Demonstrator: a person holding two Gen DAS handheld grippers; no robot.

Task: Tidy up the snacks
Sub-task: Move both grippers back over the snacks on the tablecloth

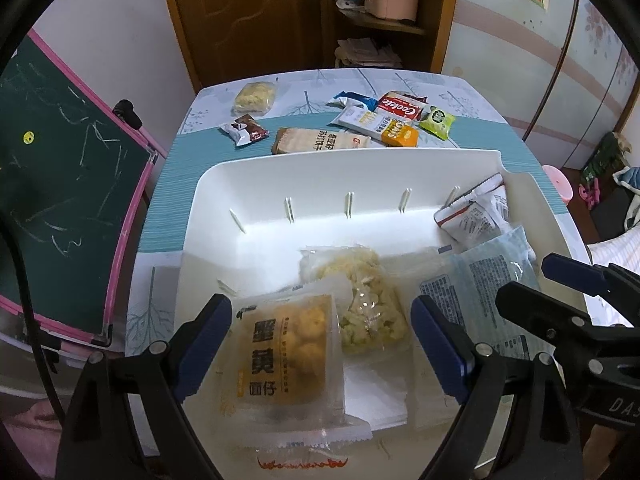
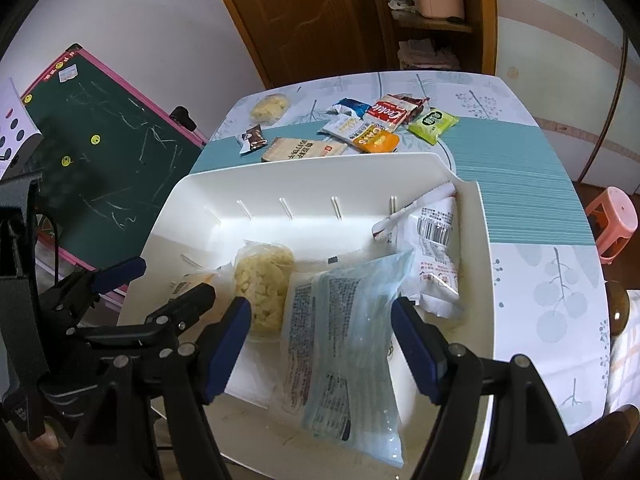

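Note:
A white bin (image 1: 248, 176) (image 2: 280, 176) lies on the table and holds several packets. My left gripper (image 1: 320, 344) is open above a yellow-printed packet (image 1: 286, 354), with a clear packet of pale snacks (image 1: 368, 300) (image 2: 262, 286) beside it. My right gripper (image 2: 320, 344) is open above a pale blue packet (image 2: 348, 344) (image 1: 480, 284); its fingers also show in the left wrist view (image 1: 532, 308). A white packet with a barcode (image 2: 436, 240) (image 1: 476, 212) leans in the bin's right end. Neither gripper holds anything.
Beyond the bin lie loose snacks: a tan cracker pack (image 1: 320, 141) (image 2: 304, 149), a brown packet (image 1: 245, 130), a clear snack packet (image 1: 256, 98), a red Coolate pack (image 1: 400, 109), an orange pack (image 1: 400, 134), a green packet (image 1: 437, 120). A chalkboard (image 1: 60, 184) stands left.

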